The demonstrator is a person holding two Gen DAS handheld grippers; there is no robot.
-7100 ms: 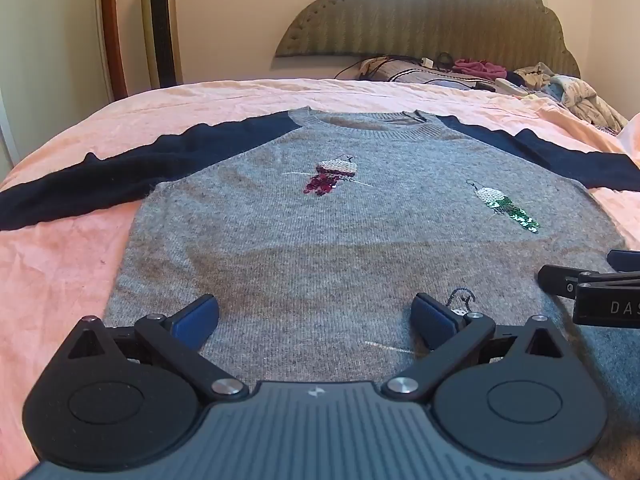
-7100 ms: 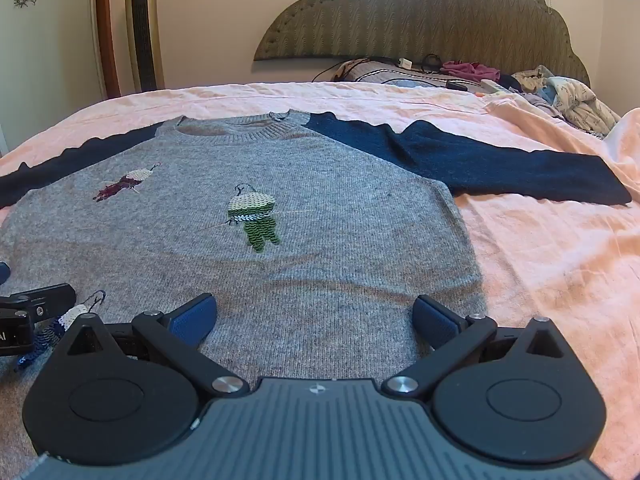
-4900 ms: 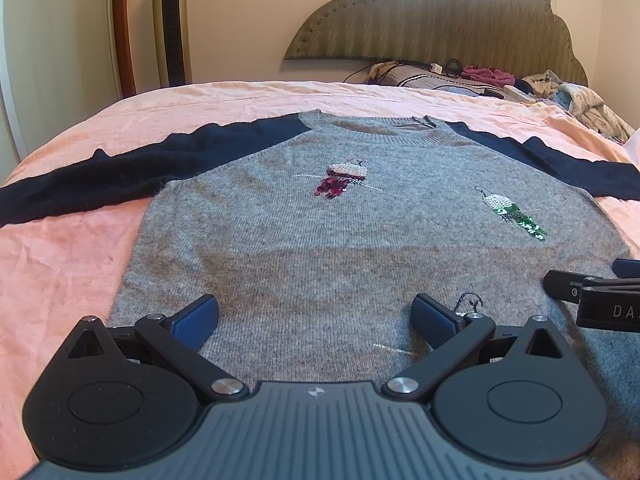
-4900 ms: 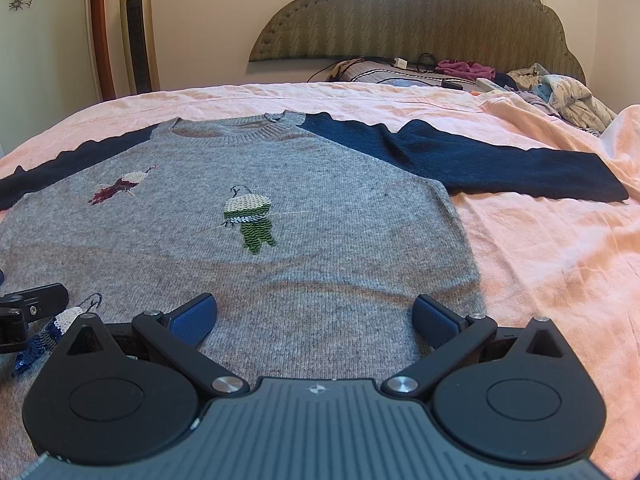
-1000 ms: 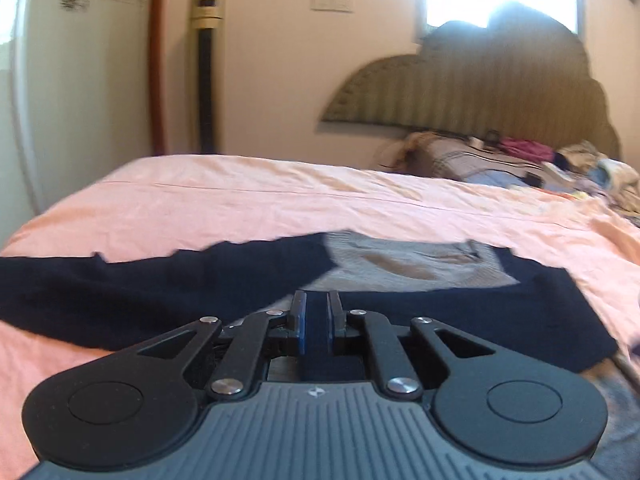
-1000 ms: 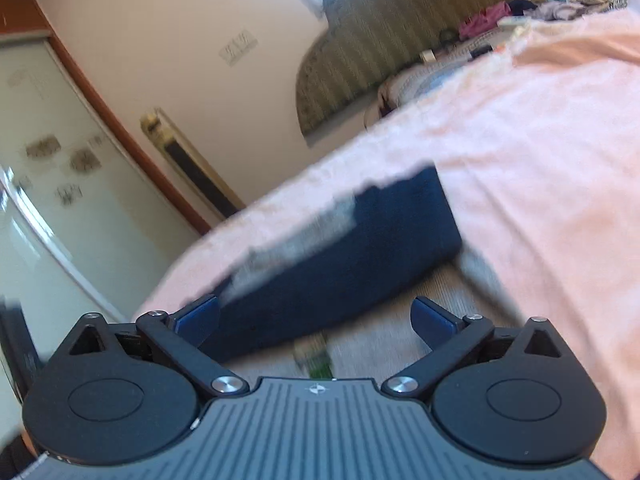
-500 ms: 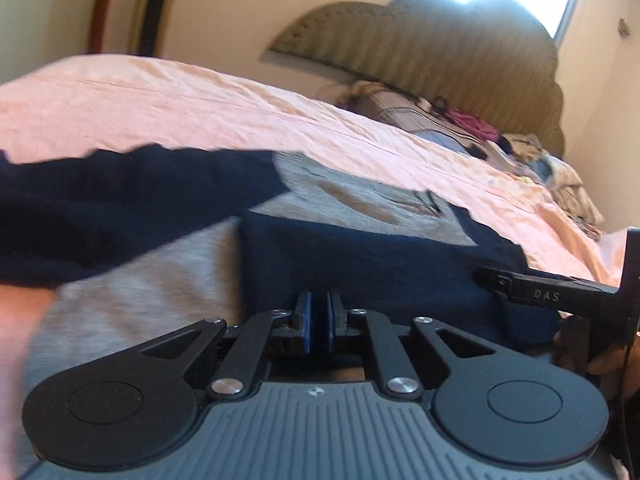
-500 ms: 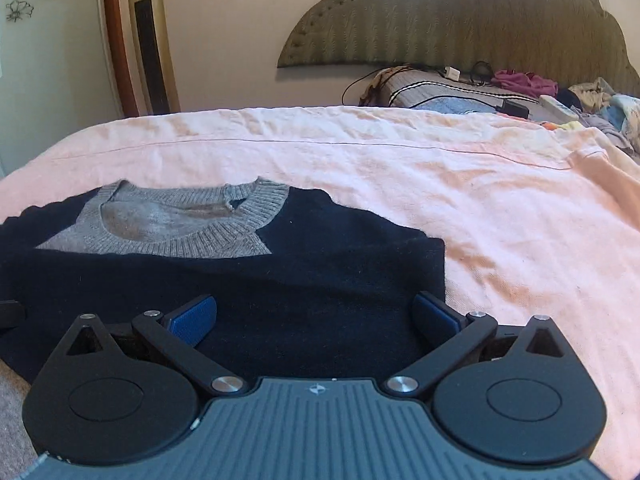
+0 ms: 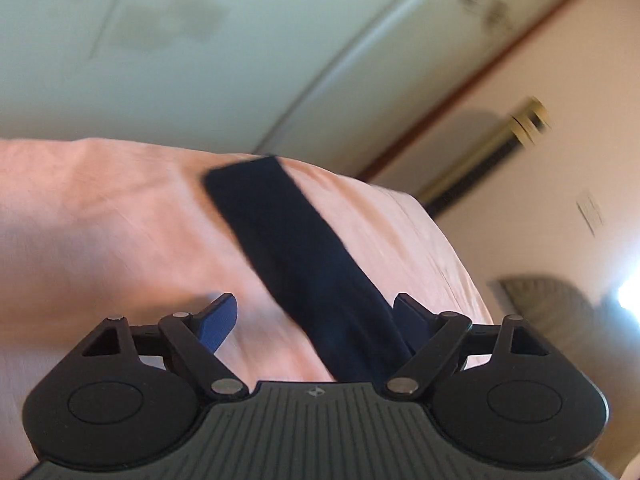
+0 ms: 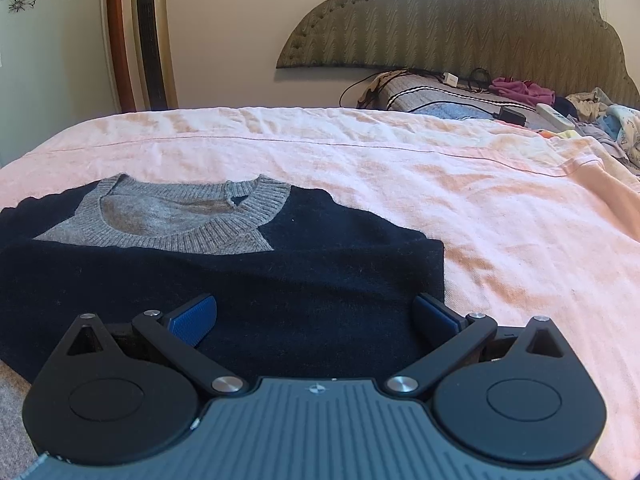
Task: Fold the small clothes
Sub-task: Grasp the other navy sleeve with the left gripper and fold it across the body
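A grey sweater (image 10: 168, 216) with navy sleeves lies flat on the pink bed (image 10: 480, 208). Its right sleeve (image 10: 280, 280) is folded across the chest, just below the ribbed collar. My right gripper (image 10: 314, 318) stands open low over that folded sleeve, with the pads apart and not pressing on the cloth. In the tilted, blurred left wrist view, the other navy sleeve (image 9: 288, 240) stretches straight out over the sheet (image 9: 100, 220). My left gripper (image 9: 316, 320) has its jaws opening. The sleeve runs between them, close to the right fingertip (image 9: 412, 316), with no pad pressing on it.
A padded headboard (image 10: 460, 20) stands at the far end. Below it lie loose clothes (image 10: 600, 120), a charger with cables (image 10: 508, 114) and a power strip. A gold tower fan (image 10: 150, 36) stands against the wall at the back left. Bare pink sheet lies to the right of the sweater.
My left gripper went from shut to open, rolled and swung away from the sweater's chest to the outstretched left sleeve. The right gripper levelled out a second ago and has since stayed put.
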